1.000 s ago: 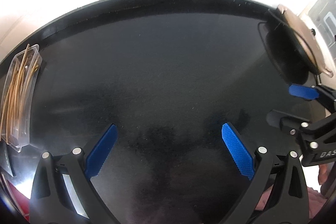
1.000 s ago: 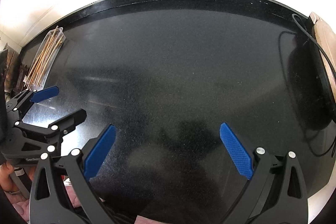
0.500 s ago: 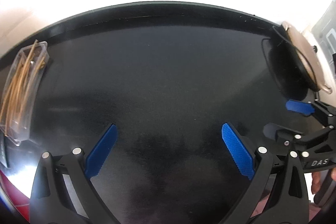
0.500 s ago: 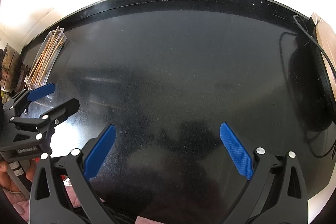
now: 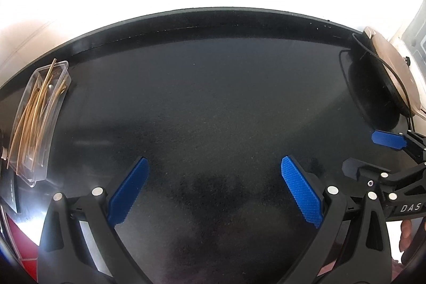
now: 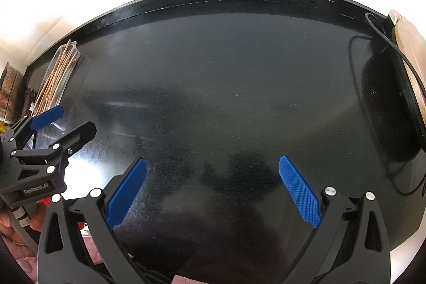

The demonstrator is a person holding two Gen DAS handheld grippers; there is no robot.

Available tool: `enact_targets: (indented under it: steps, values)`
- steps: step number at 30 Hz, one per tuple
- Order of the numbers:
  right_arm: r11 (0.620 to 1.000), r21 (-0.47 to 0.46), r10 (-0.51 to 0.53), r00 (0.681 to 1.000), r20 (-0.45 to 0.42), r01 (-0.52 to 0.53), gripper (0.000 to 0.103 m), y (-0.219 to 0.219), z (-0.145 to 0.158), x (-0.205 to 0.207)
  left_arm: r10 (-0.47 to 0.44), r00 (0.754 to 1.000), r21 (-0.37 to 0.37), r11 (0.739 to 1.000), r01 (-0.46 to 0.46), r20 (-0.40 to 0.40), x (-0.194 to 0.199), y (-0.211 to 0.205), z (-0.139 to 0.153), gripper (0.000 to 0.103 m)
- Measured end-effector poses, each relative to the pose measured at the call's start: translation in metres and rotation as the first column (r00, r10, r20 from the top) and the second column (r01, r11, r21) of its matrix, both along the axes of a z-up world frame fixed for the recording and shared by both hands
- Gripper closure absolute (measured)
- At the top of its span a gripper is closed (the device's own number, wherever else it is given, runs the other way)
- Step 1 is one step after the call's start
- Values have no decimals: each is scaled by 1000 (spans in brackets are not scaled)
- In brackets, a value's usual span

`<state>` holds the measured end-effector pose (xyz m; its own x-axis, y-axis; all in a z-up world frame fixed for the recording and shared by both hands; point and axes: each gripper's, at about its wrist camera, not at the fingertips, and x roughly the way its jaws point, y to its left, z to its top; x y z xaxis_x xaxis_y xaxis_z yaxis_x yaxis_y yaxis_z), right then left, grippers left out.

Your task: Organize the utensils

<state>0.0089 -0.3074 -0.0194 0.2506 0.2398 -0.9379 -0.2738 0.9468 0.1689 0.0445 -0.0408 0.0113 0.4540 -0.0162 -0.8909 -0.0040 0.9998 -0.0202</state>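
Left gripper (image 5: 213, 188) and right gripper (image 6: 211, 188), both black with blue pads, spread wide and grasping nothing, above the glossy black counter (image 5: 213, 97); clear plastic tray of slender golden utensils (image 5: 37, 119) at the counter's left edge; round tan-faced appliance with black cord (image 5: 391, 76) at its right edge; only the right view shows the cord's loop (image 6: 404, 182).

Background blown white; glare streaks on black table (image 6: 239, 76); fisheye-warped edges.
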Motion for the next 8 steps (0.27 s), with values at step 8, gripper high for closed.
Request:
enact_targets:
  steps: [8]
  values:
    - [1000,-3,-10,1000,-2,10,7,3,-1,-1,-1,999,13,1000,2,-49,5,0,-12,6]
